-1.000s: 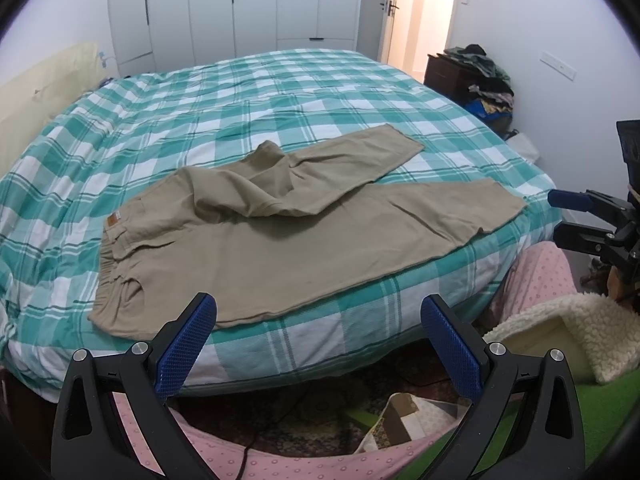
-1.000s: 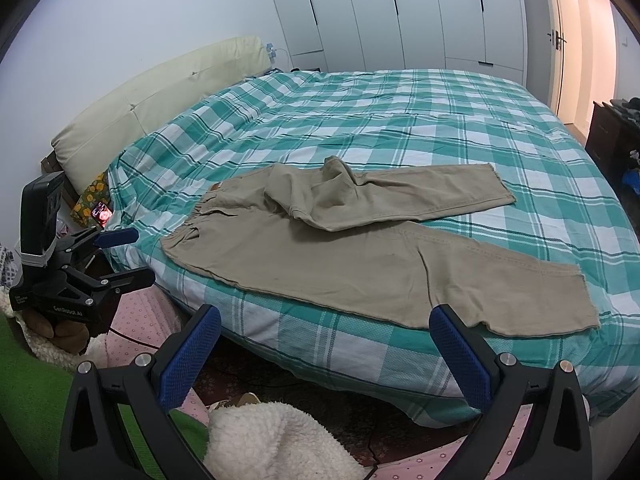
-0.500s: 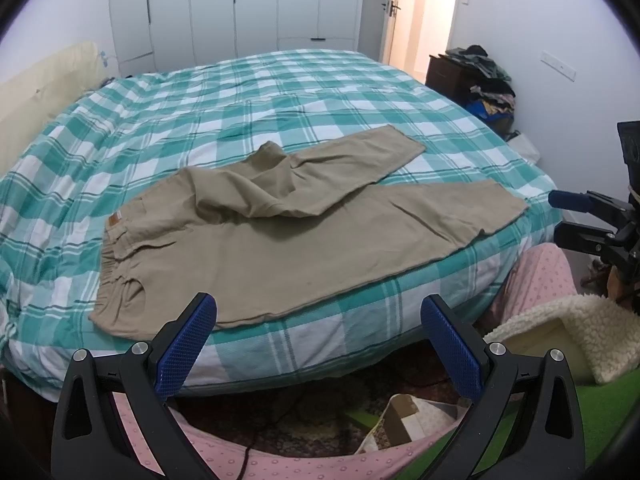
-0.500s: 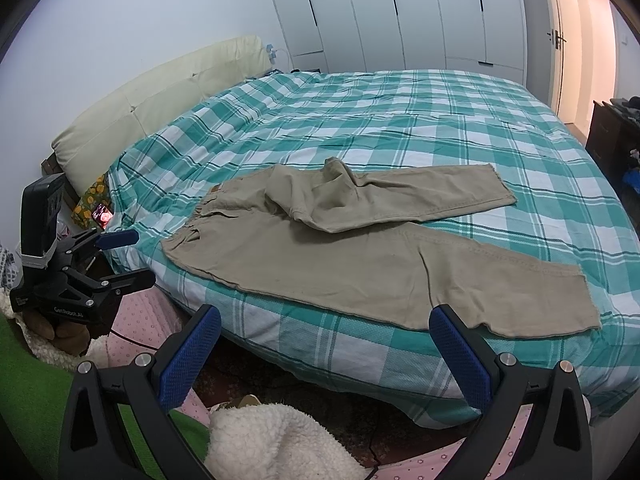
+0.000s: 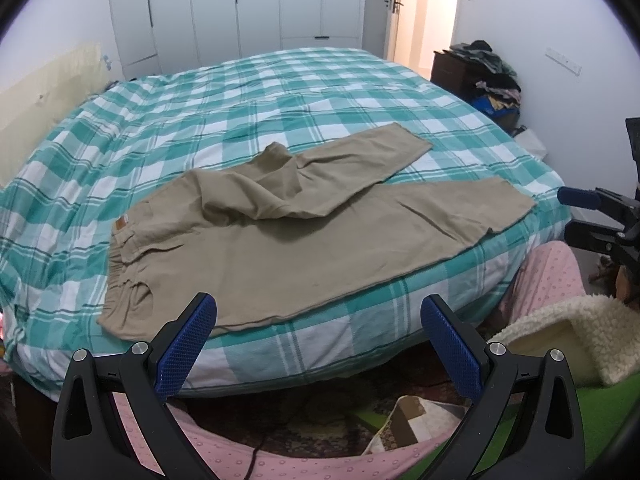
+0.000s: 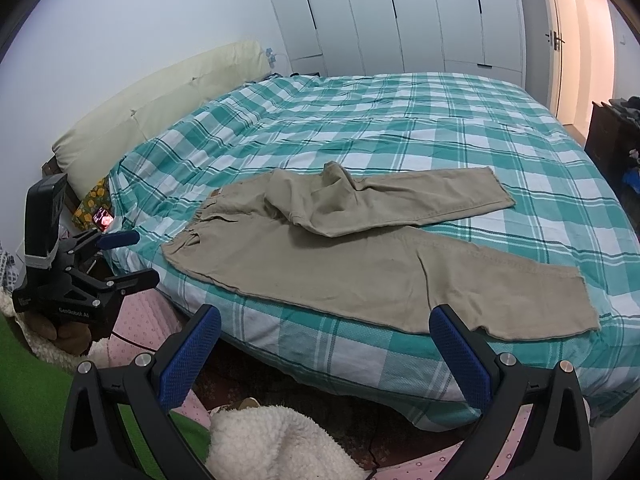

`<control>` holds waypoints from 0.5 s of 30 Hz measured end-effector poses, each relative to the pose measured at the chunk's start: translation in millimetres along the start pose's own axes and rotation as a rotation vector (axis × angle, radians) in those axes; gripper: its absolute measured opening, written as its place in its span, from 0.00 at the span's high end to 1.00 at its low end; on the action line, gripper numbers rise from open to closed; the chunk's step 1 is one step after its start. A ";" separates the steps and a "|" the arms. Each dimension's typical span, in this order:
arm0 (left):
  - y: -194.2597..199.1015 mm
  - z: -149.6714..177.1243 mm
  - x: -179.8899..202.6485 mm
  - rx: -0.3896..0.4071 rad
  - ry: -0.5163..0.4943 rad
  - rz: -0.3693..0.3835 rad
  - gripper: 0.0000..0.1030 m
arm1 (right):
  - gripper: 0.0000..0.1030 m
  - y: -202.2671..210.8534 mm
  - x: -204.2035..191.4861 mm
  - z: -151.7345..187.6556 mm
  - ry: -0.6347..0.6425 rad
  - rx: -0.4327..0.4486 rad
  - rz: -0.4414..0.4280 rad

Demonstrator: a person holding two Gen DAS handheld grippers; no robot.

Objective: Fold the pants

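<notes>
Tan pants lie on the bed's near side, waistband to the left and legs to the right; they also show in the right wrist view. The far leg is folded over at the crotch and lies apart from the near leg. My left gripper is open and empty, held off the bed's front edge below the waistband end; it also shows in the right wrist view. My right gripper is open and empty, before the near leg; it also shows in the left wrist view.
The bed has a green and white checked cover. A cream headboard cushion is at its left end. White wardrobes stand behind. A dark dresser piled with clothes stands right of the bed. Pink fabric and white fleece lie below.
Both views have shifted very slightly. The pants lie as before and both grippers stay open.
</notes>
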State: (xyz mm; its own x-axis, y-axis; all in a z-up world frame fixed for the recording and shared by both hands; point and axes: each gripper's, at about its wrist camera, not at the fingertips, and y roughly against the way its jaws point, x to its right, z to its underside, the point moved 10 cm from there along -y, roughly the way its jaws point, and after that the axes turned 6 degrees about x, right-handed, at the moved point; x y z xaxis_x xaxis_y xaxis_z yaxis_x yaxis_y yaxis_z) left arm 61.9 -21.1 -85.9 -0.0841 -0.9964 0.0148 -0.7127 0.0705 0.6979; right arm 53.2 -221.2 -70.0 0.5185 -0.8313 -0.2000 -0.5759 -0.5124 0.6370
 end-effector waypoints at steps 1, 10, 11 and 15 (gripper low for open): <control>-0.1 0.2 -0.6 -0.001 0.002 -0.002 0.01 | 0.00 -0.6 0.7 -0.3 0.001 -0.002 0.000; -2.6 1.1 -1.9 -0.006 0.007 -0.008 0.01 | 0.00 -2.8 4.7 -0.9 -0.002 -0.006 0.003; -2.7 1.2 -2.2 -0.008 0.007 -0.009 0.01 | 0.00 -2.8 4.8 -0.8 -0.002 -0.007 0.002; -3.3 1.0 -4.4 -0.012 0.012 -0.011 0.01 | 0.00 -4.0 5.2 -0.3 -0.004 -0.010 0.003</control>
State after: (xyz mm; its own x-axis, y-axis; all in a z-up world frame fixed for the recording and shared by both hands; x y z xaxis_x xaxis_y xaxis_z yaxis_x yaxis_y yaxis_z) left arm 64.0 -16.9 -89.0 -0.0677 -0.9976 0.0154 -0.7053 0.0588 0.7065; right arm 58.3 -223.4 -73.4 0.5148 -0.8334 -0.2009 -0.5706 -0.5080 0.6453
